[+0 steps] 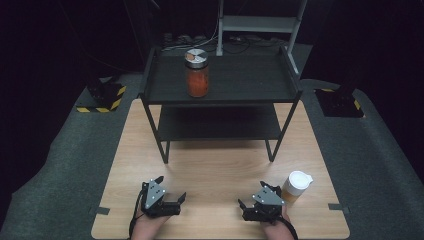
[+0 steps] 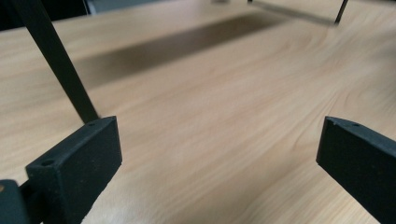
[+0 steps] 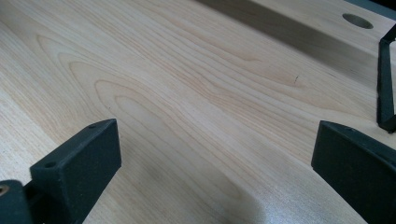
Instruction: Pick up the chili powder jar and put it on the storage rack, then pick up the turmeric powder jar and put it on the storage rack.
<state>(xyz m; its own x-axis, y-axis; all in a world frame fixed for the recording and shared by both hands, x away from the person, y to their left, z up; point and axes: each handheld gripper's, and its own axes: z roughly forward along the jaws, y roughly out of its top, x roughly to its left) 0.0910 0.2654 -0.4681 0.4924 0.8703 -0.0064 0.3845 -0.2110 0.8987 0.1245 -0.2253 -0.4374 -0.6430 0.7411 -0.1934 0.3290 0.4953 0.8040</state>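
Note:
A glass jar (image 1: 197, 75) of orange contents with a silver lid stands on the top tier of a black shelf rack (image 1: 235, 97). A cup with a white lid (image 1: 296, 186) stands on the wooden table (image 1: 220, 165) at the front right. My left gripper (image 1: 171, 188) rests low at the front left, open, with bare wood between its jaws (image 2: 218, 135). My right gripper (image 1: 251, 194) sits just left of the cup, also open and holding nothing (image 3: 215, 137). Both are held by hands at the table's near edge.
The rack's lower tier (image 1: 220, 125) is bare. A rack leg (image 2: 60, 65) rises close to the left gripper's left jaw. Another leg (image 3: 385, 84) and a round hole (image 3: 357, 21) in the tabletop show in the right gripper view. Dark floor surrounds the table.

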